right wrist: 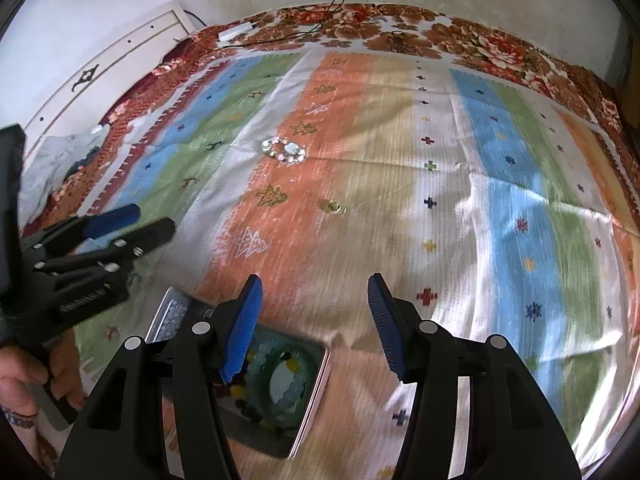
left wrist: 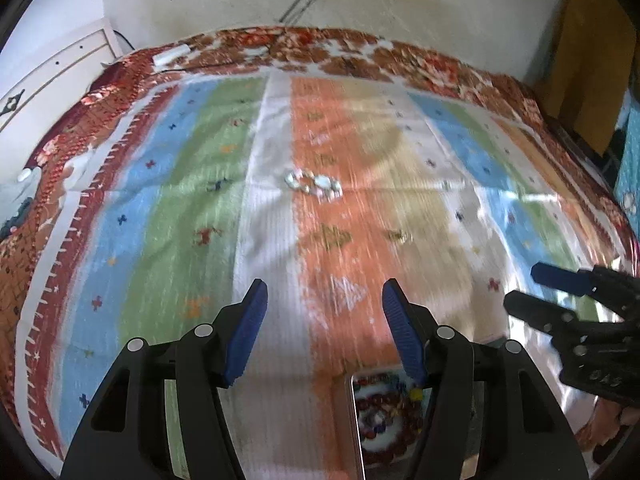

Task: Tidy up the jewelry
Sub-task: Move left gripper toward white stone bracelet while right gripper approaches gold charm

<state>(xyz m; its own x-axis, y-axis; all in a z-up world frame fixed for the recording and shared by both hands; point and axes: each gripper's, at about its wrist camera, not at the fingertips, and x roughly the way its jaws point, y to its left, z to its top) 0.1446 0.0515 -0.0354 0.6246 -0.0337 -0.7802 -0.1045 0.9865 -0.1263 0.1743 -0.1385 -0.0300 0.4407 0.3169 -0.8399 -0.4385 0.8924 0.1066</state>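
In the right view alone, green bangles [right wrist: 288, 376] fill the tin [right wrist: 316, 396]; both jaws spread.

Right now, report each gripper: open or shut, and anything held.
Left gripper: open, nothing between its blue pads.
Right gripper: open, nothing held; the jewelry tin sits below its left finger.

Right gripper [right wrist: 316, 320] over the striped cloth [right wrist: 400, 160], jaws apart and empty

A metal tin [right wrist: 316, 384] lies on the cloth, partly behind the gripper's left finger, holding green and pale bead bracelets [right wrist: 280, 376]; a pale stone bracelet [right wrist: 284, 151] lies well beyond the tin; a small gold piece [right wrist: 333, 207] sits between them; the left gripper [right wrist: 132, 224], held by a hand [right wrist: 24, 380], is left of the tin.
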